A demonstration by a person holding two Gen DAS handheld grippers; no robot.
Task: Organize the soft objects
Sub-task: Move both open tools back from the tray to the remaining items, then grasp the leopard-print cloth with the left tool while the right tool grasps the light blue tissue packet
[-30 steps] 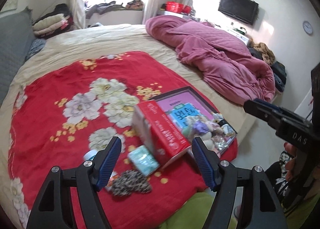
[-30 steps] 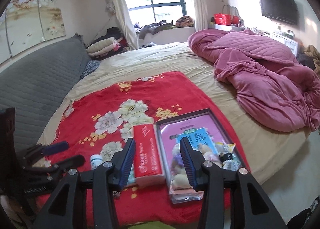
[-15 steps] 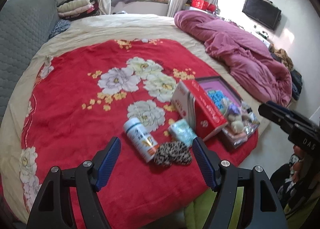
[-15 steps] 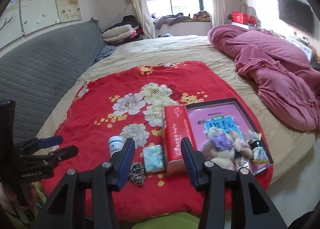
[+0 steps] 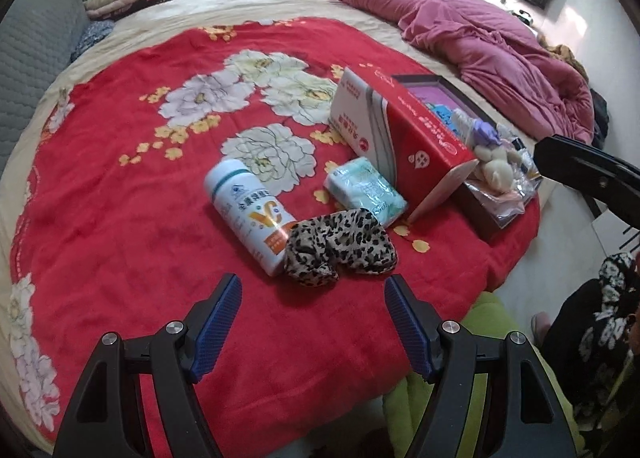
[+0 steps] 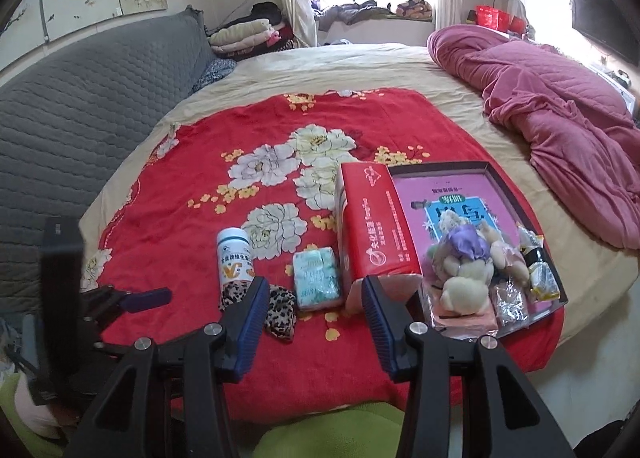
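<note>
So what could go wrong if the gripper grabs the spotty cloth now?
1. The leopard-print cloth lies against the white bottle, so the open left gripper might nudge or pinch the bottle too.
2. The tissue pack sits just behind it and could get dragged.
3. The cloth is floppy; part may slip out.

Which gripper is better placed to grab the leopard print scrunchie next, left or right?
Left. The left gripper is open and lined up just short of the leopard print scrunchie. The right gripper is aimed between the tissue pack and red tissue box.
</note>
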